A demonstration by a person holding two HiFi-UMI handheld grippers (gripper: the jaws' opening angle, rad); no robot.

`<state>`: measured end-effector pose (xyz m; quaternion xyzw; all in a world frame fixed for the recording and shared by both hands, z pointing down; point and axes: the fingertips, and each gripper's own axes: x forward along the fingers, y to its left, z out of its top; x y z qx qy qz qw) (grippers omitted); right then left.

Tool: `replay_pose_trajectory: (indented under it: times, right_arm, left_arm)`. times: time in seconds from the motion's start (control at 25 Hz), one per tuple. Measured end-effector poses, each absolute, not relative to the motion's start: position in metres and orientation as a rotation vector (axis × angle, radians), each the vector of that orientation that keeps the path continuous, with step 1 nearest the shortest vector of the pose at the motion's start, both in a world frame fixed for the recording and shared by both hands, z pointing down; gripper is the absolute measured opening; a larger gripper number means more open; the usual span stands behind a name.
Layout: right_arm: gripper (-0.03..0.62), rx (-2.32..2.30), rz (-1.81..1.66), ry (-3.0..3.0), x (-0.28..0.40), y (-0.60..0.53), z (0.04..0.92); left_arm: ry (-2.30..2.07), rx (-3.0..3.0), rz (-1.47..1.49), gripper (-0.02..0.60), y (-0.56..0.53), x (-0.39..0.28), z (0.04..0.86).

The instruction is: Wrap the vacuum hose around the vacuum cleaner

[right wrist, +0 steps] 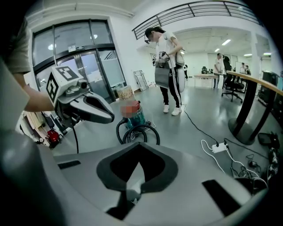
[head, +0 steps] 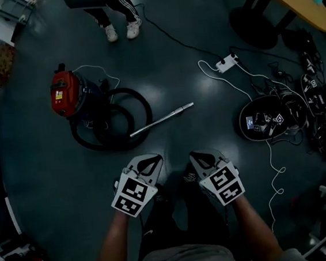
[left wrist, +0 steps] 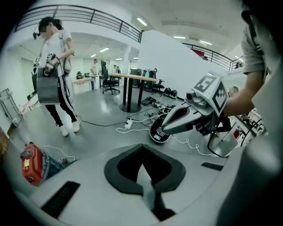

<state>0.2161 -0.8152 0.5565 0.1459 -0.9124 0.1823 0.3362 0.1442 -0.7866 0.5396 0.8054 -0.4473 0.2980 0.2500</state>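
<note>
On the floor (head: 45,168), the hose (head: 147,107) is lying loose beside the vacuum cleaner (head: 65,95), unwrapped; we're holding the left tongs (head: 146,159) and right tongs (head: 202,155) closed, empty.

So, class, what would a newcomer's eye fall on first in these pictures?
The red vacuum cleaner at the head view's upper left, its black hose looped beside it and a metal wand pointing right. Nearer, the left tool and right tool hang shut and empty, side by side.
</note>
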Motion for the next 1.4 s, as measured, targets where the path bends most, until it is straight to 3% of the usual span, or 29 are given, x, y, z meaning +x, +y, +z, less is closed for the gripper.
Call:
replay_pose_trajectory:
  times: [0.24, 1.0, 1.4]
  right_arm:
    - [0.004, 0.343, 0.461, -2.391, 0.207, -0.745, 0.499]
    - [0.003, 0.434, 0.236, -2.832, 0.126, -0.628, 0.259]
    - [0.005, 0.459, 0.224, -2.952, 0.117, -0.590, 0.212]
  left_arm:
    - [-1.242, 2.223, 0.718, 0.008, -0.730, 0.160, 0.470]
    - [-1.634, 2.298, 0.327, 0.008, -0.618, 0.099, 0.279]
    - [-1.768, 2.344, 0.256, 0.008, -0.581, 0.085, 0.234]
